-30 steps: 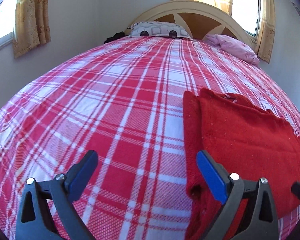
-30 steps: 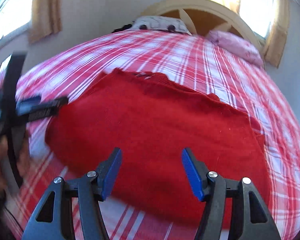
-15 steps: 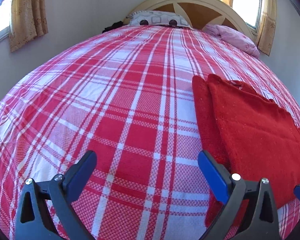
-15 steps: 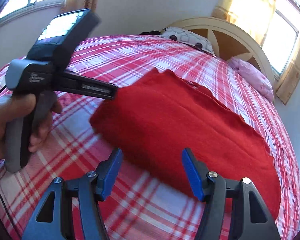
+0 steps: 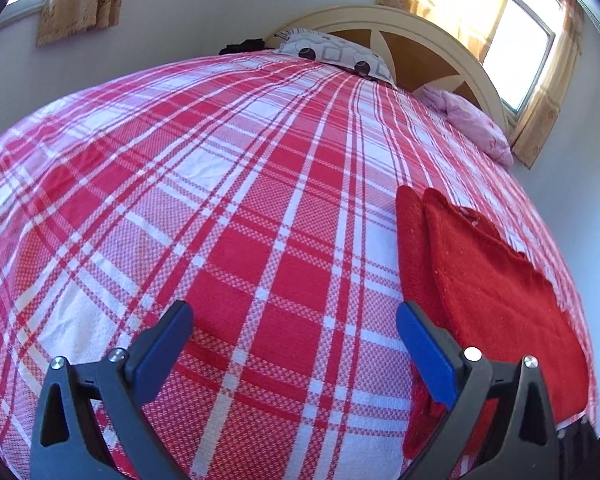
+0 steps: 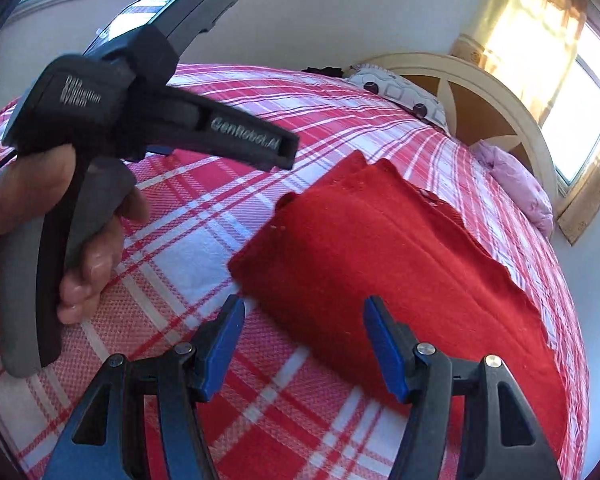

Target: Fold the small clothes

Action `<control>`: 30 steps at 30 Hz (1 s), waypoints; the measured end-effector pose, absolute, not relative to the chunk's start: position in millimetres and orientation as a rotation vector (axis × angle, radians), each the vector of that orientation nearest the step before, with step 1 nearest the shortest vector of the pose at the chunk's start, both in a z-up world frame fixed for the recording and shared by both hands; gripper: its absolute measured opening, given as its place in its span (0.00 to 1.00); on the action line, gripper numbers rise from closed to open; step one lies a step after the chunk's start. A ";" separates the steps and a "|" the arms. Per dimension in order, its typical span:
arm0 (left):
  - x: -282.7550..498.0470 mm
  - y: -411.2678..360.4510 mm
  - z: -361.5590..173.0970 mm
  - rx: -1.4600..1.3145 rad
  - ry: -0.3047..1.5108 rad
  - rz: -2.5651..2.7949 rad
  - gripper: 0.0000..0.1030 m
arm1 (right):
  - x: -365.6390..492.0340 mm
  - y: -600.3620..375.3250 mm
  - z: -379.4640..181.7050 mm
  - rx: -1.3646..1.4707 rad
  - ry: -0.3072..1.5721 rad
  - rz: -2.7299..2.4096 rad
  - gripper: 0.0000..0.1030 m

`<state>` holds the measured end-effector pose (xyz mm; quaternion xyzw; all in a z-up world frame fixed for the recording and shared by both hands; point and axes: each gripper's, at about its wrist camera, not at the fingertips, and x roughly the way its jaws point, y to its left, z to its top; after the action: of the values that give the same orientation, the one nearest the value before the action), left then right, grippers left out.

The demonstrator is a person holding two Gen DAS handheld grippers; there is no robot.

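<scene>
1. Tool pair first: the right tool (image 6: 304,340) hangs released, its blue pads apart over the near edge of the red knit garment (image 6: 400,280), gripping nothing. The left tool (image 5: 296,344) is likewise spread wide and empty, above bare plaid bedspread (image 5: 220,200) just beside the garment's left edge.
2. The garment lies partly folded on the right side of the bed, one layer doubled over another.
3. For the next fold, I judge each tool should pinch a near corner through both layers, lift together and lay it over evenly; knit sags, so keep the edge taut.
4. Count: one red garment, two tools, one hand (image 6: 40,216) in view, two pillows – patterned pillow (image 5: 336,54) and pink pillow (image 5: 476,128) – one headboard (image 5: 424,36).
</scene>
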<state>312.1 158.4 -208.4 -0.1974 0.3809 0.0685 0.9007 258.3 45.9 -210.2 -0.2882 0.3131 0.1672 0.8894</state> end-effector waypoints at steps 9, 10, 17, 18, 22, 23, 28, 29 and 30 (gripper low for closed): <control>308.2 165.0 -207.3 -0.457 0.764 0.121 1.00 | 263.0 69.9 -222.9 -0.710 0.625 0.298 0.61; 307.3 167.0 -207.0 -0.468 0.758 0.121 1.00 | 263.3 69.7 -222.9 -0.710 0.622 0.297 0.61; 306.4 175.3 -208.7 -0.523 0.754 0.110 1.00 | 269.6 68.3 -220.5 -0.674 0.634 0.312 0.61; 307.9 174.0 -208.4 -0.518 0.758 0.103 1.00 | 270.7 65.4 -219.9 -0.652 0.638 0.317 0.54; 319.3 167.4 -206.0 -0.494 0.793 0.035 0.99 | 273.6 60.7 -222.1 -0.622 0.644 0.298 0.30; 325.0 165.8 -204.5 -0.487 0.806 0.007 0.99 | 274.1 59.0 -221.9 -0.607 0.645 0.302 0.29; 367.9 155.6 -193.0 -0.408 0.870 -0.144 0.92 | 273.7 56.1 -223.3 -0.586 0.637 0.302 0.29; 376.9 153.5 -190.6 -0.395 0.867 -0.158 0.92 | 273.4 56.5 -223.5 -0.587 0.635 0.301 0.29; 385.3 150.5 -189.2 -0.386 0.870 -0.185 0.92 | 273.3 56.7 -223.7 -0.587 0.634 0.301 0.29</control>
<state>385.3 150.5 -189.2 -0.1856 0.4180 -0.0890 0.8848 273.3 56.7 -223.7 -0.2834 0.3062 0.1455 0.8971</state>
